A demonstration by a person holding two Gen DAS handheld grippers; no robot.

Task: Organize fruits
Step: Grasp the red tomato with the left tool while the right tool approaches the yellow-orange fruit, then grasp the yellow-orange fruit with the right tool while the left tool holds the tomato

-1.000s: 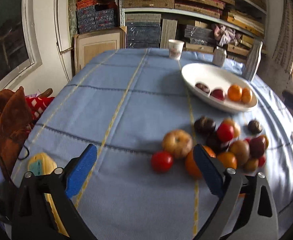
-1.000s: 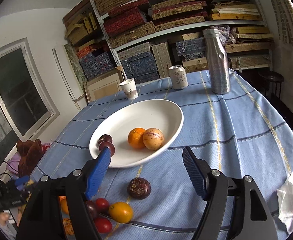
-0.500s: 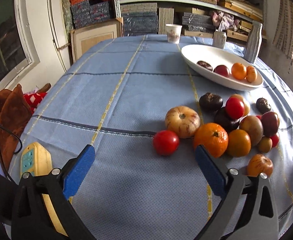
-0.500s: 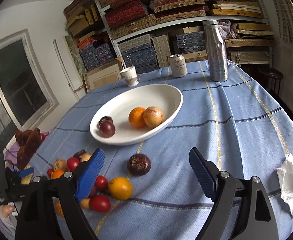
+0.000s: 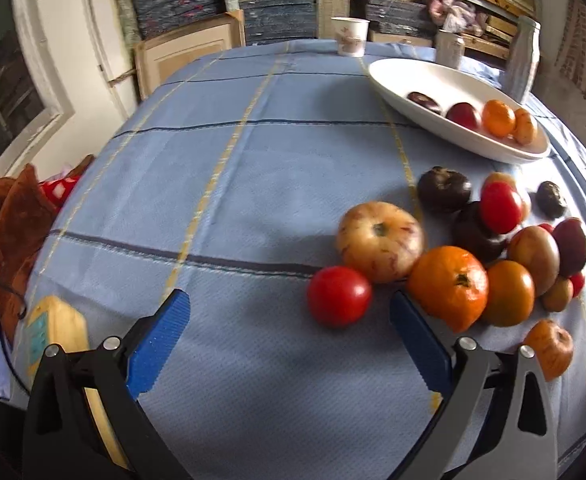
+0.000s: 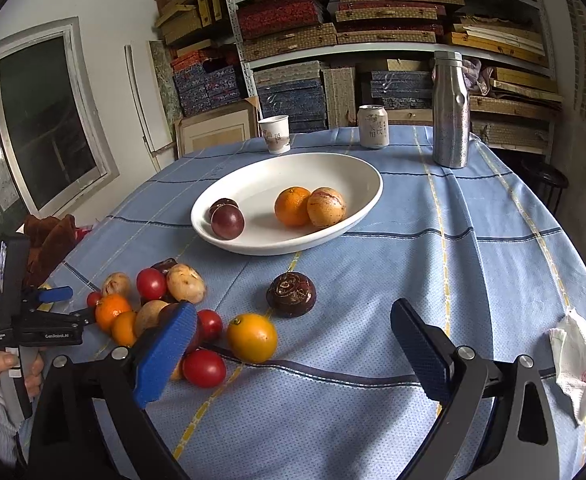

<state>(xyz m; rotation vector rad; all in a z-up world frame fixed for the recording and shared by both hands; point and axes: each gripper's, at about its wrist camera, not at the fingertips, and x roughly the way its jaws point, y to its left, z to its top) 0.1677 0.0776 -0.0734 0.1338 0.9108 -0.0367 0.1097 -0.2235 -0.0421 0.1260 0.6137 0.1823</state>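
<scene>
A white oval bowl (image 6: 369, 196) on the blue tablecloth holds two dark plums, an orange and a speckled fruit; it shows at upper right in the left wrist view (image 5: 409, 76). A pile of loose fruit lies in front of it. My left gripper (image 5: 289, 312) is open and empty, with a red tomato (image 5: 339, 296) between its fingers' line and a pale apple (image 5: 381, 236) and an orange (image 5: 449, 286) just beyond. My right gripper (image 6: 293, 328) is open and empty, above a yellow-orange citrus (image 6: 251, 338) and a dark round fruit (image 6: 291, 294).
A paper cup (image 6: 274, 134), a drink can (image 6: 373, 126) and a steel bottle (image 6: 451, 108) stand behind the bowl. A crumpled tissue (image 6: 579, 364) lies at the right edge. A yellow power strip (image 5: 53, 332) sits at the left edge. Shelves stand behind.
My left gripper has moved forward and lower toward the fruit pile; the tomato now lies close between its fingers. My right gripper has drawn back and dropped, bringing the loose fruit into view.
</scene>
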